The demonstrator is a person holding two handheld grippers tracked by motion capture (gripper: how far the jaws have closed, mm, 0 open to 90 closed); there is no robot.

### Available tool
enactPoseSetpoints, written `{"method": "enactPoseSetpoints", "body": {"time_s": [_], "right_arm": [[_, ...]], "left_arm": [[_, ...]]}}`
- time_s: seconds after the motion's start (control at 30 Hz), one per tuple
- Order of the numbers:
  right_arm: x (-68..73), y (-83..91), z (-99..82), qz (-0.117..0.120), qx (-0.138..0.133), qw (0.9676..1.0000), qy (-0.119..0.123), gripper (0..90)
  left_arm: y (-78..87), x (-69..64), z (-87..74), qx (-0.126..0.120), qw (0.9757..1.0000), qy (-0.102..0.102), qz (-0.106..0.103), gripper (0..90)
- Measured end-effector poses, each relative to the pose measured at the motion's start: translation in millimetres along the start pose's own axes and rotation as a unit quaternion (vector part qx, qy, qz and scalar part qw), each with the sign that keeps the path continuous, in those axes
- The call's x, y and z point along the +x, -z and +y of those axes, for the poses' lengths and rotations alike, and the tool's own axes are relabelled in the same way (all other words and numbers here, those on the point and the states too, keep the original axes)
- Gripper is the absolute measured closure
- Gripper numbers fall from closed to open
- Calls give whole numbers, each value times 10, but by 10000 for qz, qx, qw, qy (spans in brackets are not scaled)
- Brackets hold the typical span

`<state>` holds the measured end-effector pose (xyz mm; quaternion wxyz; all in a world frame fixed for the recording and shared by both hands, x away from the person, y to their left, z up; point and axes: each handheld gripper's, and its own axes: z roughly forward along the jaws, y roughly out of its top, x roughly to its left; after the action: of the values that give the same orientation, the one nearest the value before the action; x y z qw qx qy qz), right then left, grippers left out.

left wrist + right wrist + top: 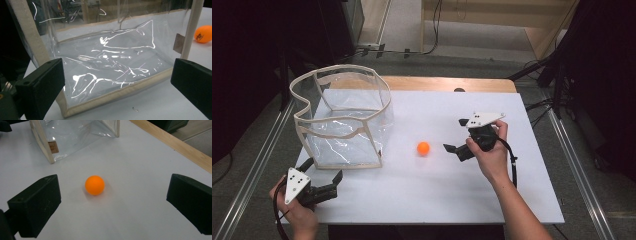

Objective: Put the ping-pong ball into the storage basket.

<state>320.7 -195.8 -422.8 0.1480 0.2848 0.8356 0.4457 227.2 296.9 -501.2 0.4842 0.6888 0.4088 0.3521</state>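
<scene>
No readable text; dark print on orange ball (204, 34) and bag's tan tag (53, 147) too blurred.

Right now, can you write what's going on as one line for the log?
right gripper: open, facing ball, not touching | left gripper: open, near bag | ball: on table, beside bag

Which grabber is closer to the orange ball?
The right gripper, the one on the ball's right: its open jaws point straight at the ball. The left gripper sits beside the clear bag.
</scene>
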Motion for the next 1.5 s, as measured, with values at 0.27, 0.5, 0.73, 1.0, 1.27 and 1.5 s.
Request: {"method": "enactPoseSetpoints", "body": {"time_s": [0.27,0.5,0.73,1.0,1.27,1.5], "right_arm": [[2,-67,49,78,133,9999,56,0],[-1,-145,92,136,259,9995,95,0],[-4,-203,119,178,367,9991,123,0],[-3,-278,137,258,543,9981,160,0],[1,-348,167,343,715,9966,208,0],[6,-435,196,429,918,9944,290,0]], "left_arm": [[-1,1,0,1,10000,4,-1,0],[0,2,1,6,10000,8,-2,0],[-1,3,1,6,10000,9,-3,0],[-1,3,1,13,10000,0,-2,0],[-2,4,1,7,10000,9,-8,0],[-1,4,1,14,10000,11,-6,0]]}}
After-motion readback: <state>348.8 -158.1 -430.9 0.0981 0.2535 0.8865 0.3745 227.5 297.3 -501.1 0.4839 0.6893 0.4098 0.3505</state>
